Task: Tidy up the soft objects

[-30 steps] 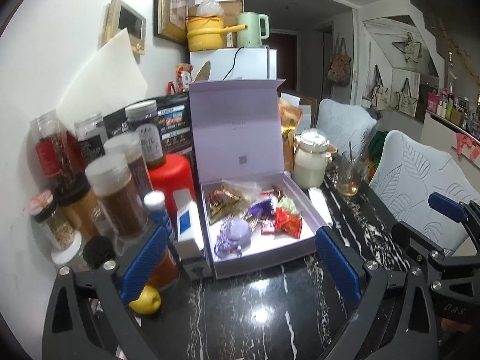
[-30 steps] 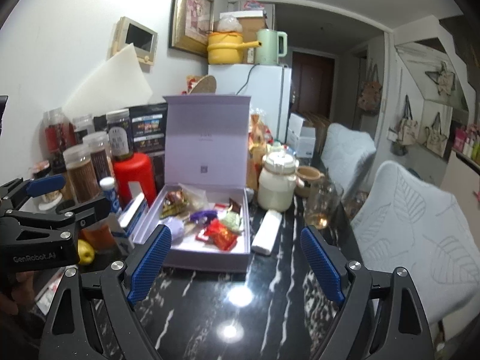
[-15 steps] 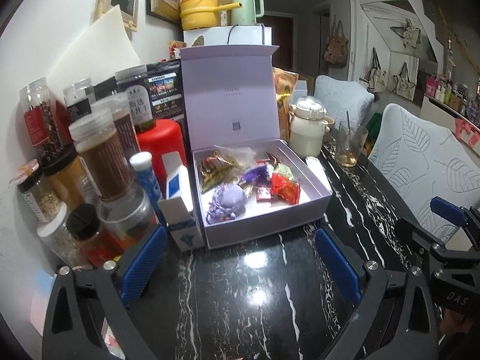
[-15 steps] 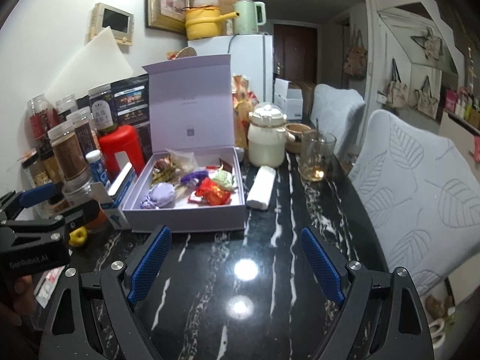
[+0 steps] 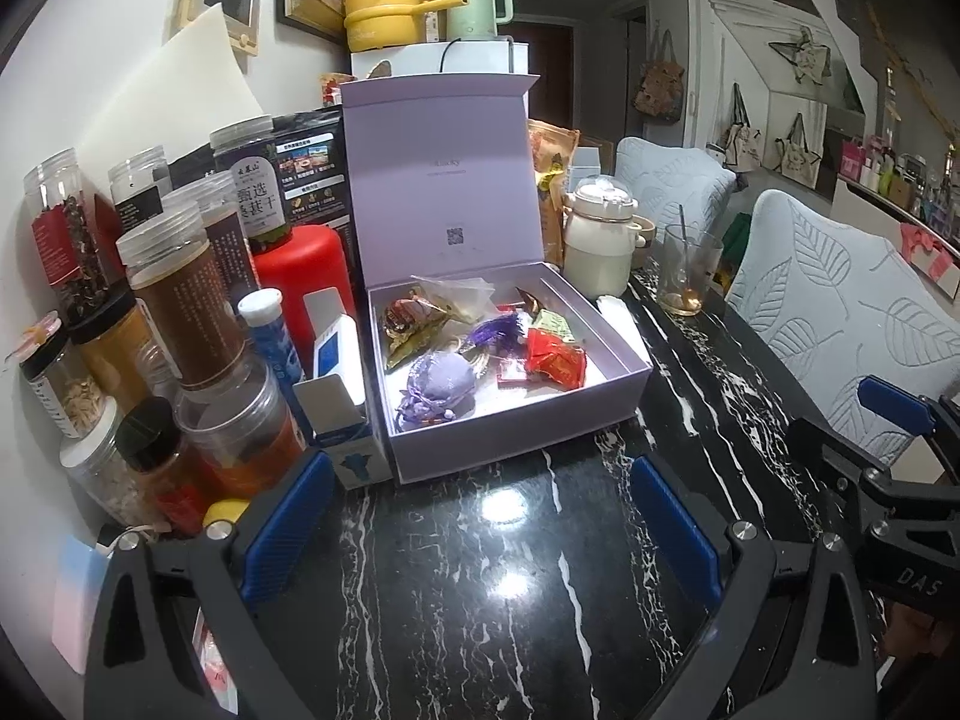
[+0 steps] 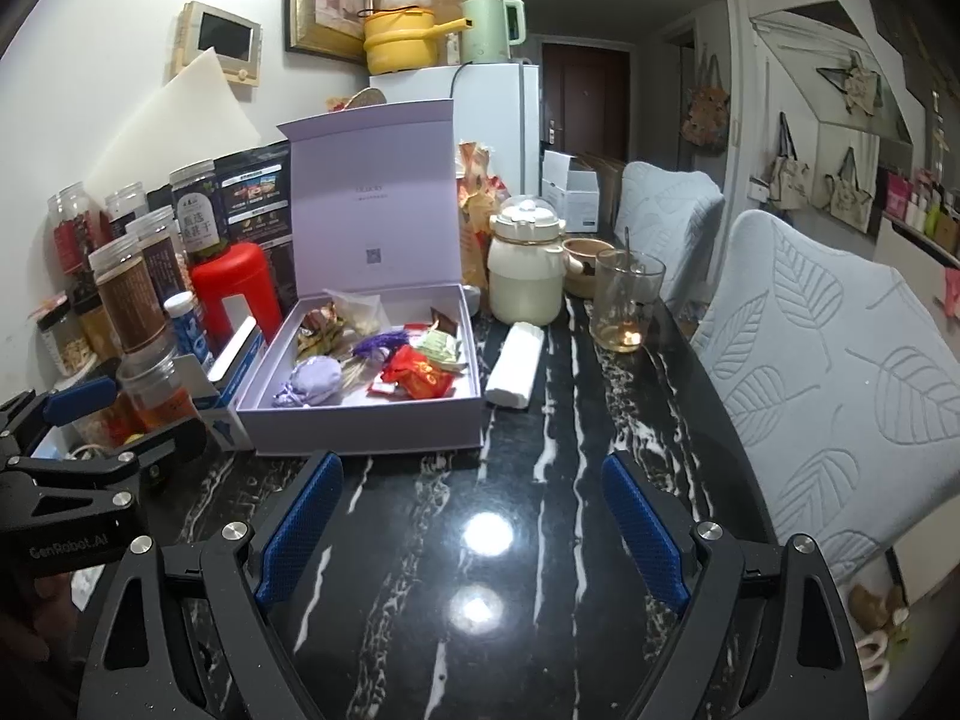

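An open lilac gift box stands on the black marble table with its lid upright. Inside lie a purple pouch, a red packet, a gold-brown wrapped piece and other small soft packets. My left gripper is open and empty, a short way in front of the box. My right gripper is open and empty, also in front of the box. Each gripper shows at the edge of the other's view.
Several jars and bottles and a red canister crowd the left wall side. A cream pot, a glass with a spoon and a white roll stand right of the box. Padded chairs line the right.
Both grippers have pulled back and risen from the box, which now sits farther away in both views. Both stay open and empty.
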The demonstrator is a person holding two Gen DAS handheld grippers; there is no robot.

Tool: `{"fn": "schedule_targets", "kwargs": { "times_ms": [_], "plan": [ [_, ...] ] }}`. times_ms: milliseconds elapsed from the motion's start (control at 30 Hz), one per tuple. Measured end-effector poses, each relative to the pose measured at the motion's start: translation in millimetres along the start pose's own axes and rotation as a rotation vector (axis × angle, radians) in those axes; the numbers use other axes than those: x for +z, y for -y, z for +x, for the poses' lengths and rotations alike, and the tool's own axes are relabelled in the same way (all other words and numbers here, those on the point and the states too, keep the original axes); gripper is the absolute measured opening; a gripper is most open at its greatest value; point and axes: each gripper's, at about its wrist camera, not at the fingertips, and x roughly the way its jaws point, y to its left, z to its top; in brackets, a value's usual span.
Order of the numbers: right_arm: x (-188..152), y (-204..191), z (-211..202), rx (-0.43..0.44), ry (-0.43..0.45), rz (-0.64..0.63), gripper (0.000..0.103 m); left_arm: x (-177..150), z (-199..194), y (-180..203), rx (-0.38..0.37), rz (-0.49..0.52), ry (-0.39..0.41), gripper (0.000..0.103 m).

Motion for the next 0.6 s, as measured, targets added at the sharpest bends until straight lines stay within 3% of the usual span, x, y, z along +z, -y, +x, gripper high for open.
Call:
{"fn": "schedule_targets", "kwargs": {
  "times_ms": [600],
  "plan": [
    [-4.0,0.5,-4.9,-0.009,-0.002,-0.004,0.089,-6.0,-4.3,7.0,-0.024,0.014,0.002,0.101]
  ]
}}
